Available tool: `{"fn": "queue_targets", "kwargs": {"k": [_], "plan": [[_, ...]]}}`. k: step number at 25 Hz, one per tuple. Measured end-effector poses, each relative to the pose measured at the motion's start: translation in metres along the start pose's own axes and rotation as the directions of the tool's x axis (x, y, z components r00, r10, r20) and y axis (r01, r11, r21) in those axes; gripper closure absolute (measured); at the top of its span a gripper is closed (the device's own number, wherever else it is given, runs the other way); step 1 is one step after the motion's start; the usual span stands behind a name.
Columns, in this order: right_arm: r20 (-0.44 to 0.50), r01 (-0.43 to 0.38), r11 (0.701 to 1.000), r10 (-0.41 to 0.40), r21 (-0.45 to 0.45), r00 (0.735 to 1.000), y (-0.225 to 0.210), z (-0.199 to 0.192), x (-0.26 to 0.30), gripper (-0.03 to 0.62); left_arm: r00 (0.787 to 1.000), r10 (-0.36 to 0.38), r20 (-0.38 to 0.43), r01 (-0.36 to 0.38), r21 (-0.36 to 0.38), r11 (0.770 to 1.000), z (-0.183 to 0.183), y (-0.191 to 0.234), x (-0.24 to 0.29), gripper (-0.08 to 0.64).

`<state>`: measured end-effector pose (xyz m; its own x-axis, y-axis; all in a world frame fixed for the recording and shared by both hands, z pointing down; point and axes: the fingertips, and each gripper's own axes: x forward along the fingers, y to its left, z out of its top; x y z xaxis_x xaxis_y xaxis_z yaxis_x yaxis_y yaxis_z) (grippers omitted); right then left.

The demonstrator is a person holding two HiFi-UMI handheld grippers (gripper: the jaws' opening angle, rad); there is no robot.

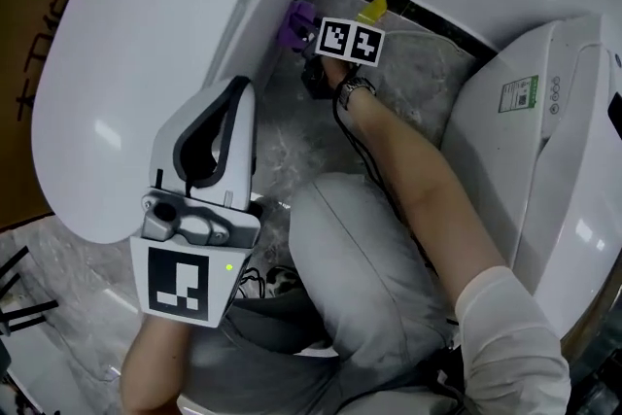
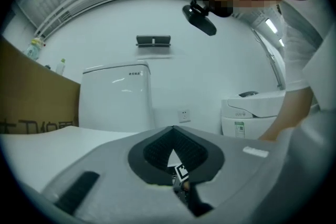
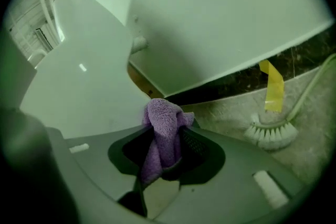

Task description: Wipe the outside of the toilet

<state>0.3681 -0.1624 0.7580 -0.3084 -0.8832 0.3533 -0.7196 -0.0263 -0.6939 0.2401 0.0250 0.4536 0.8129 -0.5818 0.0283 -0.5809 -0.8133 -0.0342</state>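
Note:
The white toilet (image 1: pixel 126 63) fills the left of the head view with its lid down; its tank (image 2: pixel 118 94) stands against the wall. My right gripper (image 1: pixel 303 39) reaches down beside the toilet's rear flank (image 3: pixel 79 92), shut on a purple cloth (image 1: pixel 294 22) that sticks up out of the right gripper (image 3: pixel 169 127) as a bunched fold (image 3: pixel 163 113). The cloth lies close against the toilet's side; contact is hidden. My left gripper (image 1: pixel 236 90) hovers over the lid's right edge, jaws together, nothing in the left gripper (image 2: pixel 172 131).
A second white toilet (image 1: pixel 544 141) stands at the right. A toilet brush (image 3: pixel 270 134) with a yellow tag (image 3: pixel 273 86) and a hose (image 3: pixel 310 92) lie on the marble floor (image 1: pixel 418 73) by the wall. A cardboard box (image 1: pixel 39 15) is left of the toilet. A grey-trousered knee (image 1: pixel 369 277) is below.

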Motion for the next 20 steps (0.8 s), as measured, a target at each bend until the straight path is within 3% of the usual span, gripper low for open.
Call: {"fn": "queue_targets", "kwargs": {"k": [4, 7, 12, 16, 20], "plan": [[-0.040, 0.073, 0.997, -0.072, 0.033, 0.997, -0.030, -0.015, 0.020, 0.448, 0.999, 0.033, 0.020, -0.030, -0.128, 0.991, 0.007, 0.013, -0.016, 0.555], [-0.123, 0.142, 0.990, -0.140, 0.008, 0.983, -0.055, -0.036, 0.032, 0.448, 1.000, 0.017, 0.012, -0.015, -0.095, 0.995, 0.009, 0.005, -0.029, 0.555], [-0.281, 0.295, 0.955, -0.281, 0.007, 0.918, -0.086, -0.071, 0.031, 0.446, 1.000, 0.011, 0.009, -0.011, -0.058, 0.998, 0.011, 0.006, -0.031, 0.555], [-0.319, 0.238, 0.970, -0.207, 0.060, 0.925, -0.063, -0.098, 0.033, 0.446, 1.000, 0.026, 0.008, -0.025, -0.066, 0.998, 0.010, 0.012, -0.028, 0.555], [-0.252, 0.201, 0.953, -0.142, 0.226, 0.957, -0.042, -0.095, 0.027, 0.448, 0.999, 0.020, 0.034, -0.018, -0.064, 0.998, 0.014, 0.011, -0.021, 0.555]]}}
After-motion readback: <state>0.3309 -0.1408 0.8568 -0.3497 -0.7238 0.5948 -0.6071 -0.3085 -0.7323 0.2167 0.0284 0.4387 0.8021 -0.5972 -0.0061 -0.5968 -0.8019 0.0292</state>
